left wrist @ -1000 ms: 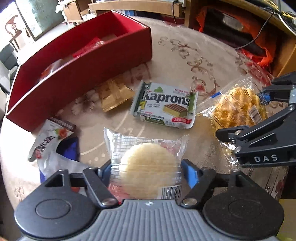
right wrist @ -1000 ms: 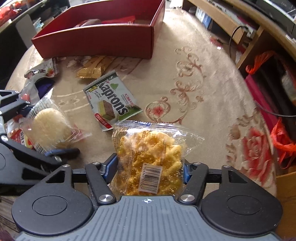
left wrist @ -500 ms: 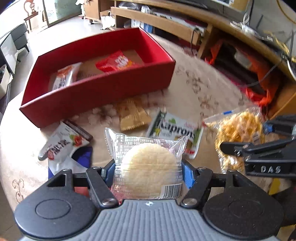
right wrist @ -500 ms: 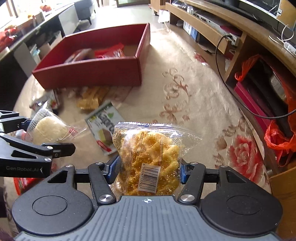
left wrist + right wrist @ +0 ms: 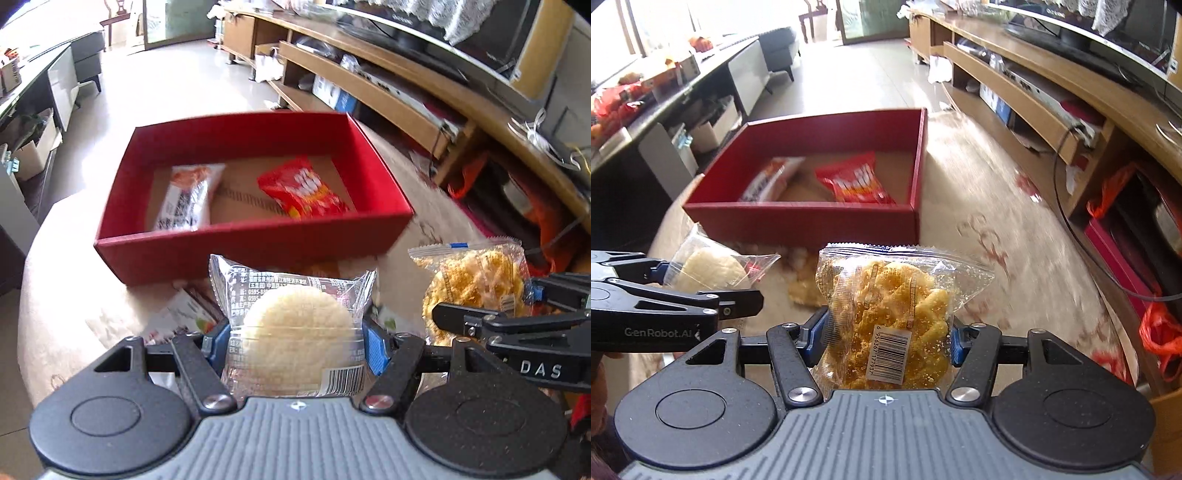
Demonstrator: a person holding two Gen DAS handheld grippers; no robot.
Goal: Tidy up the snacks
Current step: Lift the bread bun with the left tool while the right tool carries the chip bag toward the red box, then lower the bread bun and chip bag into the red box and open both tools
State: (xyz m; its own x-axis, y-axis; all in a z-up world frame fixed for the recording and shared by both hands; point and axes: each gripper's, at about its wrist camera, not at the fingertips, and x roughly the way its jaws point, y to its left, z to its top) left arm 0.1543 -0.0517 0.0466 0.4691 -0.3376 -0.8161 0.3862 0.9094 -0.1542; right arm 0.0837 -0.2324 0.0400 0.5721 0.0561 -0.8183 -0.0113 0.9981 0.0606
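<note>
Bright daylight comes from the windows at the upper left and washes the pale floor almost white with glare. Both views bend strongly at the edges. The patterned worktop is smeared with motion blur, while the nearby snack packets stay fairly sharp. Shadows are soft.

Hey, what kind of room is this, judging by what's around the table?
Most likely a home living room. A long wooden TV console runs along the wall with a flat screen on top, a dark sofa sits at the far end, and the table wears a floral cloth.
</note>
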